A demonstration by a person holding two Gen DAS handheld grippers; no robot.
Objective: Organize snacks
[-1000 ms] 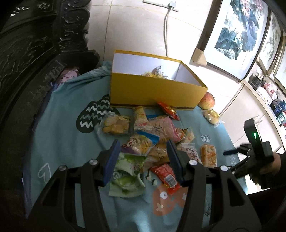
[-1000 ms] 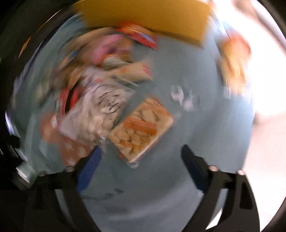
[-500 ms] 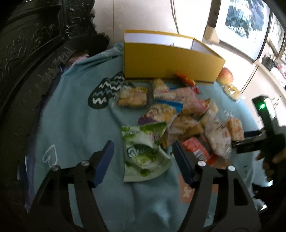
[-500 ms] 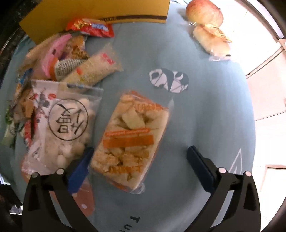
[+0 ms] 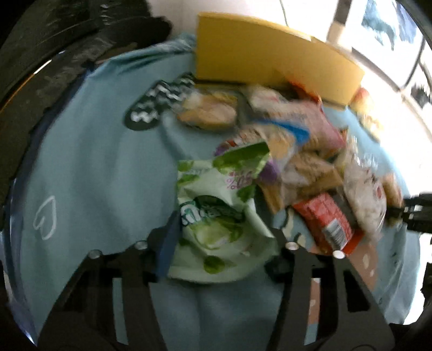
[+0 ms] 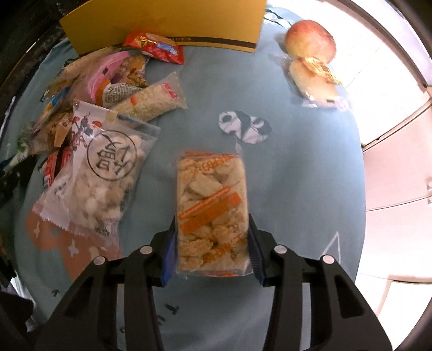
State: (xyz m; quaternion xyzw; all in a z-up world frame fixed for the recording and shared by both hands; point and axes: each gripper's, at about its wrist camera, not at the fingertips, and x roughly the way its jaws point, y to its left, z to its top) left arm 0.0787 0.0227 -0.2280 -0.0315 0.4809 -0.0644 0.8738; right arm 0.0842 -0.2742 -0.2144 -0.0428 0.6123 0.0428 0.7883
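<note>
The right hand-held gripper point(image 6: 212, 249) has just been closing and now clasps a clear rectangular packet of pale crispy pieces with an orange label point(image 6: 212, 213) by its long edges, both blue pads against the sides. The packet lies flat on the light blue printed cloth point(image 6: 297, 175) over the worktop, well in front of the yellow cardboard box point(image 6: 172, 21); taking it across its narrow width looks like the surest hold for a lift toward that box.

The left hand-held gripper point(image 5: 224, 240) has likewise been closing around a crumpled green-and-white foil snack bag point(image 5: 218, 210), which sits between its jaws. The left pad touches the bag's edge, while the right pad is hidden behind the foil, so a firm clamp cannot be confirmed in this blurred view. That bag lies at the near edge of the loose heap of mixed wrappers point(image 5: 305, 151) in front of the box, so it is the easiest to reach.
</note>
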